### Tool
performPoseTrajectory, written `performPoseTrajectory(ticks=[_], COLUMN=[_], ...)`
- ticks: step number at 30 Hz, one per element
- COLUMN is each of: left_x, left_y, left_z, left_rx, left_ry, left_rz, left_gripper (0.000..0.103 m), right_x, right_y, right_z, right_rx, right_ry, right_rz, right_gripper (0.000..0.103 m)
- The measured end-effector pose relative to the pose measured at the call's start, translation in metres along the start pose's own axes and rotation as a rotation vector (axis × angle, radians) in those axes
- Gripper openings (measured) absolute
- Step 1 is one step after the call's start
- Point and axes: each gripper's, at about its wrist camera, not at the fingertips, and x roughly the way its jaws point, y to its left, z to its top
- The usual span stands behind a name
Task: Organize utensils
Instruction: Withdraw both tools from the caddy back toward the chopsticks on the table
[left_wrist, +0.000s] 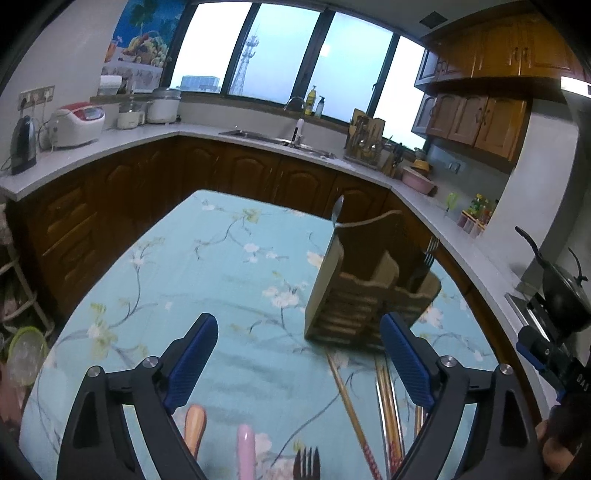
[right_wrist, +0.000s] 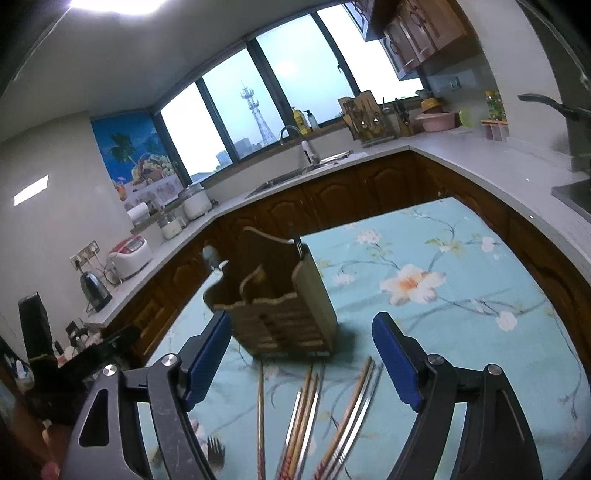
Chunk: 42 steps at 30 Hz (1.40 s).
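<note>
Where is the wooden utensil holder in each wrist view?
Left wrist: wooden utensil holder stands right of centre, beyond the right blue finger.
Right wrist: it stands left of centre, beside the left blue finger.
Shared landmark: the tower outside the window.

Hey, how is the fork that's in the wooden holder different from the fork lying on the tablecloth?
The metal fork in the wooden utensil holder stands upright, tines up, inside the slatted wooden holder; the dark fork on the floral tablecloth lies flat, loose, nearer the grippers. The first is already sorted; the second is not. Both are four-tined forks.
</note>
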Motion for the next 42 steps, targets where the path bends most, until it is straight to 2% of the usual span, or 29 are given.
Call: performPoseTrajectory(ticks=[12, 17, 22, 31, 42], left_x=[-0.017, -0.016, -0.010, 0.013, 0.052], left_y=[0.005, 0.000, -0.007, -0.016, -0.027], left_z=[-0.022, -0.030, -0.034, -0.033, -0.027], left_rx=[-0.020, -0.008, 0.009, 0.029, 0.052], left_ry=[0.066, 0.097, 0.117, 0.166, 0.250], left_rz=[0.021, 0.016, 0.017, 0.035, 0.059], left_gripper=[0.091, 0.091, 0.091, 0.091, 0.091], right_x=[-0.026, -0.028, -0.022, -0.011, 0.006], right_y=[-0.011, -0.015, -0.022, -0.033, -0.037], right_z=[-0.036, -0.050, -0.058, -0.062, -0.062], right_rx=[-0.002, -0.004, 0.005, 0.019, 0.017], right_ry=[0.033, 0.048, 0.080, 0.103, 0.145], right_rz=[-0.066, -0.107, -0.138, -0.202, -0.198], right_gripper=[0.082, 0.089, 0.091, 0.096, 0.096])
